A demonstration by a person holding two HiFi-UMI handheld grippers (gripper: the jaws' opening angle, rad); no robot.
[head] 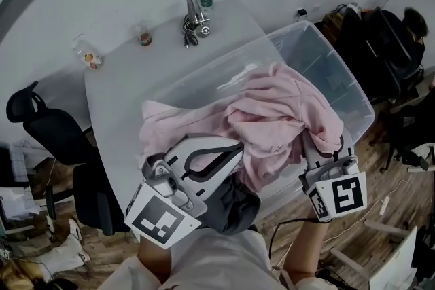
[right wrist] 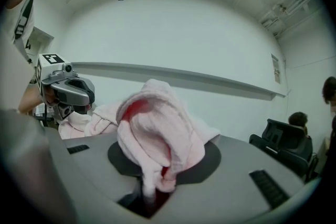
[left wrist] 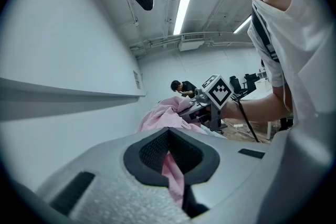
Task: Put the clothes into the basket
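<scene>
A pink garment (head: pixel 272 105) is being held over the basket (head: pixel 343 75), clamped by the left hand-held gripper (left wrist: pixel 176 180) and the right hand-held gripper (right wrist: pixel 152 190).

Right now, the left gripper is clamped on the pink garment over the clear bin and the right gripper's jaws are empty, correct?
Not quite: the right gripper is not empty. The right gripper view shows its jaws shut on a bunched fold of the same pink garment. The left gripper does clamp it over the clear bin.
</scene>
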